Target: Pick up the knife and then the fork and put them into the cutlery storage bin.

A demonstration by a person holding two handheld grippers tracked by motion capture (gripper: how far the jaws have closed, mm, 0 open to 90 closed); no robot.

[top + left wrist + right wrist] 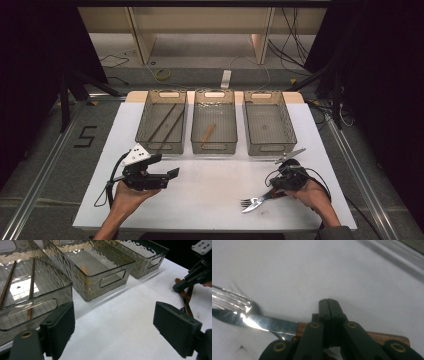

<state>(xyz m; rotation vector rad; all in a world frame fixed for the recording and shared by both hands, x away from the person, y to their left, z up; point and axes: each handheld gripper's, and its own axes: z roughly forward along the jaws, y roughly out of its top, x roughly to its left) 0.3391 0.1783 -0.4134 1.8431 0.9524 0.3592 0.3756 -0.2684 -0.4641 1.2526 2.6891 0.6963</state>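
Sorting cutlery into the three clear bins along the far edge of the white worktop [210, 180] looks to me partly done. The left bin [161, 122] already holds two long brown sticks [165, 122], probably chopsticks, lying side by side. The middle bin [214, 121] holds one wooden-handled piece [208, 133] whose kind I cannot tell. The right bin [268, 122] appears to hold nothing yet.

What remains, in my judgement, is the pair near the front right corner of the worktop: a fork [248, 202] and a knife [259, 323], both with wooden handles, lying together and partly overlapping.

Orientation: in the high view their long axes run nearly parallel to the front edge, rising slightly toward the right. Tines and blade point toward the left edge; the handles point toward the right edge, under my right gripper [329, 306].

Right gripper: jaws fully together, pad against pad, set down over the knife handle in the right gripper view. I see nothing clamped between the pads, so I treat neither piece as gripped.

Left gripper [172, 174]: jaws wide apart, holding nothing, near the front left part of the worktop, pointing toward the bins.
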